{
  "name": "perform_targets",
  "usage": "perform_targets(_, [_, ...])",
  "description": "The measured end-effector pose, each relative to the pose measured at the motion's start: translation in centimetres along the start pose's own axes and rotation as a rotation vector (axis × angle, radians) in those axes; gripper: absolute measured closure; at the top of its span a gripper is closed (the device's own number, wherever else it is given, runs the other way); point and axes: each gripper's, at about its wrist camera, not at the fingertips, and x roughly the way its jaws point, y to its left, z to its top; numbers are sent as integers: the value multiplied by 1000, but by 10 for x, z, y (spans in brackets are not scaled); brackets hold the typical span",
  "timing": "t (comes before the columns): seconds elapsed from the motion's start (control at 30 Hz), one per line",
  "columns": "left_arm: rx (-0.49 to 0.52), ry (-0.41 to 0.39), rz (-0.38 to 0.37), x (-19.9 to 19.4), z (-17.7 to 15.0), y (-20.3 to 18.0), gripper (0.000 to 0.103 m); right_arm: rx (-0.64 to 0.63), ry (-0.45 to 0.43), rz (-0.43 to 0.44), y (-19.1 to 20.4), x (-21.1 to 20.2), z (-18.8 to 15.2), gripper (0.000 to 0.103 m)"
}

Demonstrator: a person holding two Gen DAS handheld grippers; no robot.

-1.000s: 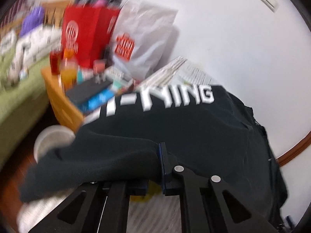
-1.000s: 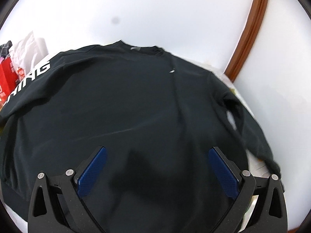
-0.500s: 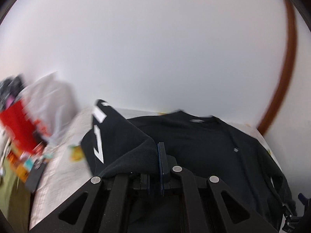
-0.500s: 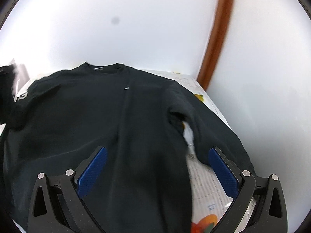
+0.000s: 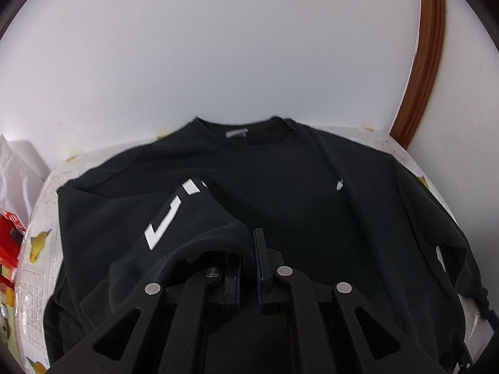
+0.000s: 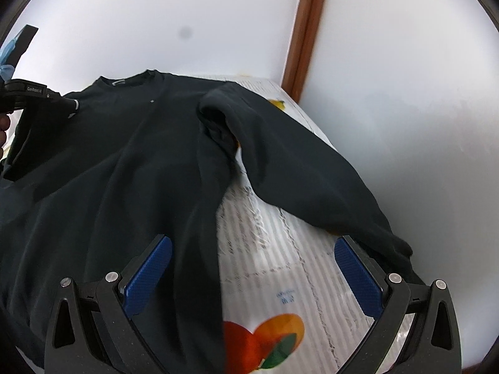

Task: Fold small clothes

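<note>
A black sweatshirt (image 5: 296, 193) lies face up on a table covered with a printed cloth (image 6: 265, 249), its collar toward the wall. My left gripper (image 5: 249, 249) is shut on the sweatshirt's left sleeve (image 5: 187, 218), which carries white lettering, and holds it over the chest. In the right wrist view the sweatshirt (image 6: 124, 171) fills the left and its other sleeve (image 6: 296, 171) lies stretched along the right side. My right gripper (image 6: 252, 265) is open and empty above the cloth, between body and sleeve. The left gripper also shows at the far left (image 6: 31, 93).
A white wall with a brown wooden trim (image 5: 421, 62) stands just behind the table. Red packaging (image 5: 9, 237) and a white bag (image 5: 18, 168) sit beyond the table's left edge. The table's right edge runs close to the stretched sleeve.
My left gripper has carried the lettered sleeve from the left side in over the chest. My right gripper has swung right, from over the body to the gap beside the right sleeve.
</note>
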Motion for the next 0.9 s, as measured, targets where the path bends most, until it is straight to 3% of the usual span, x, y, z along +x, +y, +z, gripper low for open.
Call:
perform_targets(0.03, [0,8,-7,-1,0,-1,93,0,2,-1,-1,0,-1,1])
perform_targets(0.1, [9,15,-46,-10,-4,-6,74,-4,3,-3,1,0,-1,1])
perform_targets(0.17, [23,3,-105,-26,-9,-10,36,-13,-3,0,7,-2,2,1])
perform_targets(0.27, [53,-48,-178,-62,-19,-16,26,-33,-27,4,18,-18,5,1])
perform_targets(0.43, [61,-95,-188,-116,-35,3,23,-72,-90,40,44,-54,18,1])
perform_targets(0.57, [19,-108,-96,-138,-54,49,20,-126,-135,79,80,-73,34,4])
perform_targets(0.7, [-53,-53,67,-140,-92,113,20,-190,-133,151,129,-71,56,23])
perform_targets(0.77, [-82,-5,128,-136,-118,142,21,-219,-124,193,158,-65,69,24])
perform_targets(0.9, [-106,70,142,-120,-157,181,21,-266,-118,316,220,-51,91,24])
